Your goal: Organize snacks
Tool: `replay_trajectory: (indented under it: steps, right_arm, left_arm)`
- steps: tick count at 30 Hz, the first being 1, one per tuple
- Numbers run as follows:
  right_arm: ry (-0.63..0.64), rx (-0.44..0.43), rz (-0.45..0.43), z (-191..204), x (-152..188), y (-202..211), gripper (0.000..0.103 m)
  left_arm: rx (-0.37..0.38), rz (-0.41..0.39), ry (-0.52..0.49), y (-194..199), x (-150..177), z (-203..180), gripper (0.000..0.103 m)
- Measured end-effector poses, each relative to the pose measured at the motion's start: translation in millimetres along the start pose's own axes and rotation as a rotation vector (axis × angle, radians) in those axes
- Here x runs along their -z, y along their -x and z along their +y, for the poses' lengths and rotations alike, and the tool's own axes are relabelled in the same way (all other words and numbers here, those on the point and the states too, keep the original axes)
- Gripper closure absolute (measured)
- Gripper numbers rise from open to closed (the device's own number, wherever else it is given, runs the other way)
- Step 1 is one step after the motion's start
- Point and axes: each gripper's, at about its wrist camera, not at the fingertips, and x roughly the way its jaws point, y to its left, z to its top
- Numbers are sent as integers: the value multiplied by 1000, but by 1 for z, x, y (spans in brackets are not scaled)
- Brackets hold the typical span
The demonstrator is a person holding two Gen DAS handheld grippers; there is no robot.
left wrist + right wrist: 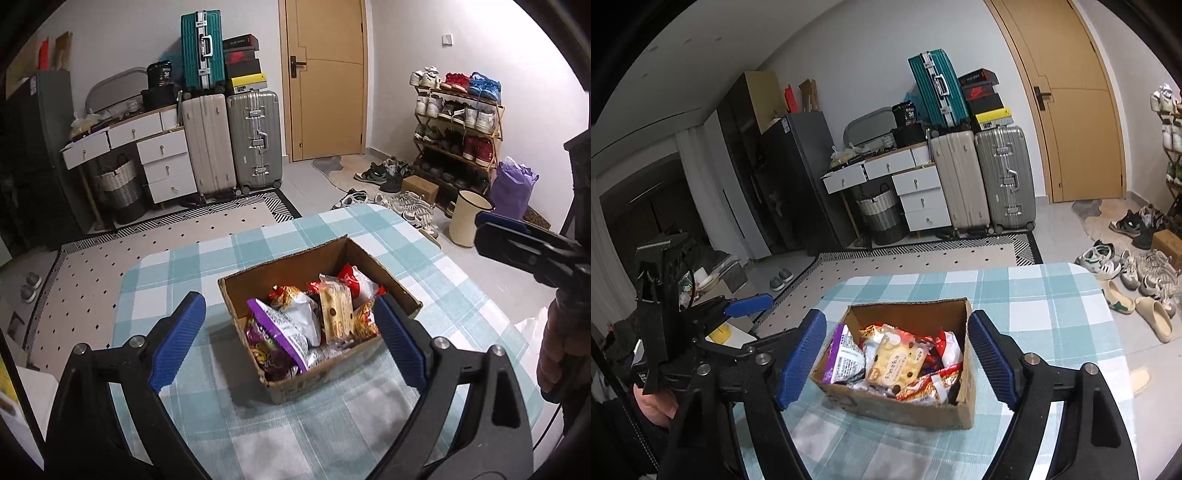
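Observation:
An open cardboard box point(321, 380) point(905, 410) stands on the teal checked tablecloth point(258, 424) point(1034, 314). It holds several snack packets. Among them are a purple packet point(273, 332) point(842, 350), a cream biscuit pack point(334, 314) point(894, 363) and a red and white bag point(351, 280) point(949, 347). My left gripper point(286, 301) hangs open in front of the box, nothing between its blue pads. My right gripper point(897, 317) is open too, facing the box from the other side with nothing held. Each gripper shows at the edge of the other's view.
The table's far rounded edge drops to a patterned rug point(184, 236). Loose shoes point(1123, 273), a cream bucket point(467, 218) and a shoe rack point(458, 125) are on the right. Suitcases point(236, 140) and white drawers point(162, 162) line the far wall. A person's hand point(554, 350) grips the right tool.

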Motion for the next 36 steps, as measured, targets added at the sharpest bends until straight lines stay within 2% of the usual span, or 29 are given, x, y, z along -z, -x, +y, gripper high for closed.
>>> replay_trajectory:
  steps: [2,4,10,16,26,31,36]
  right_arm:
    - [5,1,-8,4,4,9,20]
    - [7,0,-13,9,8,17,20]
    - [41,11,-41,25,26,41,20]
    - [75,18,-77,37,48,60,19]
    - [125,93,-140,39,101,78,18]
    - [150,132,-162,33,127,74,17]
    - [159,163,-173,23,151,66,17]
  left_arm:
    - [-6,-9,6,9,5,-2,9]
    - [-24,-27,19,21,11,-2,0]
    - [-43,-68,63,49,31,0,0]
    - [-81,-105,116,62,55,9,0]
    - [-145,-176,163,67,110,19,0]
    - [-165,-188,180,57,139,26,0]
    - [-228,-225,184,46,165,33,0]
